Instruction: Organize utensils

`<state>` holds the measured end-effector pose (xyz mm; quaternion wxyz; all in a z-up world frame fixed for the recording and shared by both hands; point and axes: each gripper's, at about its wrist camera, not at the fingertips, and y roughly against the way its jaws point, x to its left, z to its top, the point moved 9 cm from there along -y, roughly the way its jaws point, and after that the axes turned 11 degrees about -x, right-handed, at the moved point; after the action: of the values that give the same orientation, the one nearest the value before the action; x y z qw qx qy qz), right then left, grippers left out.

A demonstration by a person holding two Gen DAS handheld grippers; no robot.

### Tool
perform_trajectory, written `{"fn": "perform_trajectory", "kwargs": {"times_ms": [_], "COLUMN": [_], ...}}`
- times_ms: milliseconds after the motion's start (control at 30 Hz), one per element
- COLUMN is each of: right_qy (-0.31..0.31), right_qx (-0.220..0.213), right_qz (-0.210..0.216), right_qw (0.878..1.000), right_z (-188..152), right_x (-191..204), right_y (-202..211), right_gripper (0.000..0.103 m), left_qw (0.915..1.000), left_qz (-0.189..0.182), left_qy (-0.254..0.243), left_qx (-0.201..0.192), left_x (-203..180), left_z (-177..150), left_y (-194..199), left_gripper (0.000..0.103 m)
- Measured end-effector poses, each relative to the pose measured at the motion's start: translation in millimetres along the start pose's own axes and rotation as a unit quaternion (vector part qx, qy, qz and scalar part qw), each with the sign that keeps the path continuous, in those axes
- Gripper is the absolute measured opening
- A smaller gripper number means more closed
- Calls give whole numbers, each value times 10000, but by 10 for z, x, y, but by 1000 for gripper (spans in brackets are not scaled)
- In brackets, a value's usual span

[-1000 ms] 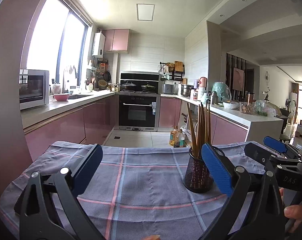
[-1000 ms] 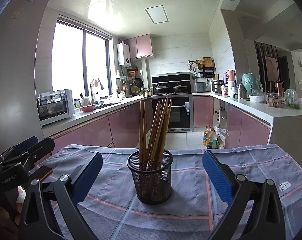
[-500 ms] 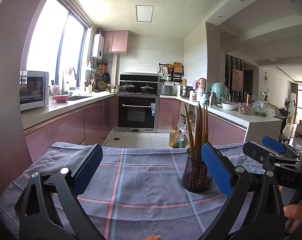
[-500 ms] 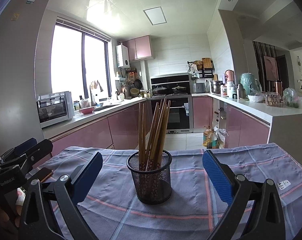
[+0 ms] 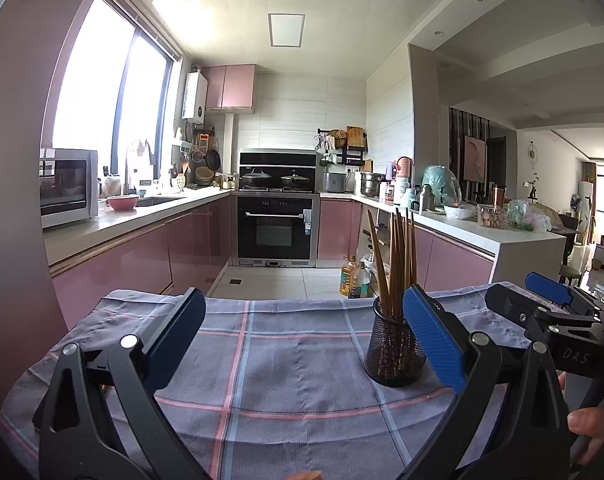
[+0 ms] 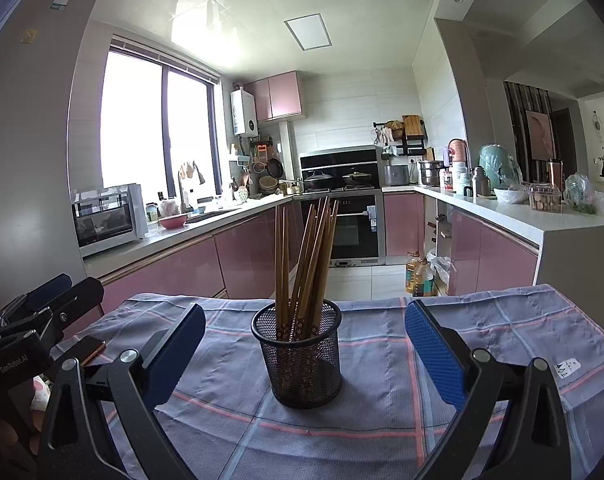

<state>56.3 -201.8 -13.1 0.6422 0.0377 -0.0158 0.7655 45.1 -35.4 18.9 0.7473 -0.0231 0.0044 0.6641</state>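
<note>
Both views have pulled back slightly, so the mesh holder (image 6: 298, 356) with chopsticks (image 6: 305, 264) sits a bit smaller. It stands upright on the plaid cloth (image 6: 381, 412). Left gripper (image 5: 302, 336) and right gripper (image 6: 302, 344) both gape wide, empty.

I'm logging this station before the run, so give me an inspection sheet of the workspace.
Surface: table under grey-blue plaid cloth.
Job's things: brown wooden chopsticks standing in black wire-mesh cup; none loose.
Clutter: flat dark phone-like item on the cloth's left side.
Grippers: left gripper open, empty; right gripper open, facing the cup.
Cables: nothing seen.
Surroundings: kitchen, pink cabinets, black oven.
</note>
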Motion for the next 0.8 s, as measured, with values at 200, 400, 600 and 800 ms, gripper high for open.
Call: {"fn": "perform_trajectory", "kwargs": {"times_ms": [200, 400, 600, 800], "right_qy": [-4, -14, -25, -35], "right_qx": [-1, -2, 17, 30], "right_qz": [-4, -13, -10, -7], "right_qw": [10000, 10000, 10000, 10000], "right_z": [3, -3, -13, -23], "right_x": [-5, -2, -1, 1], "right_y": [4, 4, -4, -13], "right_gripper": [97, 97, 97, 97], "left_qw": [10000, 10000, 10000, 10000], "left_qz": [-3, -3, 1, -2], "left_qy": [-5, -12, -14, -17], "left_qx": [6, 6, 0, 7], "left_x": [2, -5, -5, -5], "left_z": [6, 9, 11, 10], "left_y": [-3, -6, -5, -6], "left_gripper": [97, 97, 97, 98]}}
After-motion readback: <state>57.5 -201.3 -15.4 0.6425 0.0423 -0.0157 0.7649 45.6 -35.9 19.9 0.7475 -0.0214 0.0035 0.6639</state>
